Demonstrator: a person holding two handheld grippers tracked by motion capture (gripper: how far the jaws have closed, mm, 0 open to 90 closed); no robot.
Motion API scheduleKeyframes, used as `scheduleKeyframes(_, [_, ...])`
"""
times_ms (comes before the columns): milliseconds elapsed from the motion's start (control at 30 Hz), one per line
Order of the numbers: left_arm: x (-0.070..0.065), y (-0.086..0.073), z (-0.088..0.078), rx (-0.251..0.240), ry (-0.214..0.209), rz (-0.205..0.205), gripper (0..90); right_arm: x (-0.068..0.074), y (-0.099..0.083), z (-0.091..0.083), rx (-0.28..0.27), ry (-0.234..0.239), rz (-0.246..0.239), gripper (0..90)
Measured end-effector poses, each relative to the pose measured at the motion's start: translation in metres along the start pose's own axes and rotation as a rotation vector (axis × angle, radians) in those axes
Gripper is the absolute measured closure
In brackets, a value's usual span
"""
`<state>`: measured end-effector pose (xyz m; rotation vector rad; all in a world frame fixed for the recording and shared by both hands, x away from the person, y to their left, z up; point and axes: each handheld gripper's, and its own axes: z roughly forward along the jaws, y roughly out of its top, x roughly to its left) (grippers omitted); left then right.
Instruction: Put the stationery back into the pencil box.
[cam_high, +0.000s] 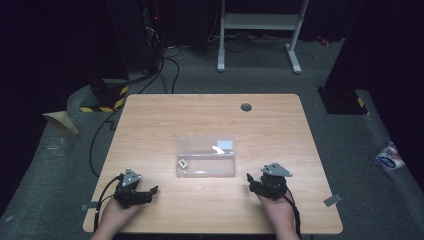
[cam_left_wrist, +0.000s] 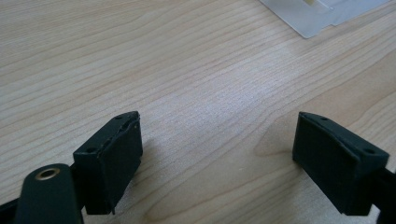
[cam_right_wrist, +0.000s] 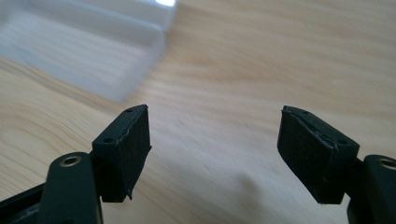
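Clear box (cam_high: 206, 157) mid-tabletop (cam_high: 150, 120), small white item (cam_high: 183, 163) inside at its near-left corner. Left tongs (cam_high: 150, 192) near-left of box, jaws wide, empty. Right tongs (cam_high: 251, 184) near-right of box, jaws wide, empty.

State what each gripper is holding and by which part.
Nothing is held. The left gripper and right gripper are both open and empty above the table.
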<state>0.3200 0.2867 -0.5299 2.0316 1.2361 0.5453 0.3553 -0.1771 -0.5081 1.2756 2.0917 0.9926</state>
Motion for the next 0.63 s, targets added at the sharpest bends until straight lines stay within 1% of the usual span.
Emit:
scheduleKeyframes(33, [0.000, 0.000, 0.000, 0.000, 0.001, -0.001, 16.2, -0.003, -0.005, -0.001, 0.014, -0.016, 0.002, 25.4])
scheduleKeyframes(67, [0.000, 0.000, 0.000, 0.000, 0.001, -0.001, 16.2, -0.003, -0.005, -0.001, 0.014, -0.016, 0.002, 25.4])
scheduleKeyframes(100, [0.000, 0.000, 0.000, 0.001, 0.001, -0.001, 16.2, -0.009, -0.015, -0.002, 0.047, -0.043, -0.008, 25.4])
scheduleKeyframes(133, [0.000, 0.000, 0.000, 0.001, 0.003, 0.002, 16.3, -0.010, -0.020, -0.001, 0.070, -0.055, -0.015, 25.3])
scheduleKeyframes(167, [0.000, 0.000, 0.000, 0.001, 0.004, 0.001, 16.3, -0.012, -0.021, -0.002, 0.093, -0.051, 0.007, 24.8])
scheduleKeyframes(233, [0.000, 0.000, 0.000, 0.000, 0.004, 0.001, 16.5, -0.014, -0.023, -0.002, 0.097, -0.058, 0.019, 23.9])
scheduleKeyframes(267, [0.000, 0.000, 0.000, -0.001, 0.005, 0.001, 16.5, -0.015, -0.022, -0.002, 0.100, -0.043, 0.024, 23.6])
scheduleKeyframes(300, [0.000, 0.000, 0.000, -0.001, 0.006, 0.000, 16.5, -0.017, -0.022, -0.001, 0.113, -0.022, 0.054, 23.3])
scheduleKeyframes(333, [0.000, 0.000, 0.000, -0.001, 0.006, 0.000, 16.5, -0.018, -0.022, 0.000, 0.106, -0.026, 0.060, 24.1])
scheduleKeyframes(433, [-0.001, -0.001, -0.001, 0.000, 0.010, -0.002, 16.7, -0.018, -0.022, 0.000, 0.106, -0.036, 0.059, 24.3])
scheduleKeyframes(500, [-0.001, -0.001, -0.001, 0.000, 0.011, -0.002, 16.8, -0.016, -0.022, 0.000, 0.109, -0.045, 0.072, 24.3])
scheduleKeyframes(633, [-0.001, -0.001, -0.001, 0.000, 0.012, -0.002, 16.9, -0.016, -0.022, -0.001, 0.107, -0.048, 0.071, 24.4])
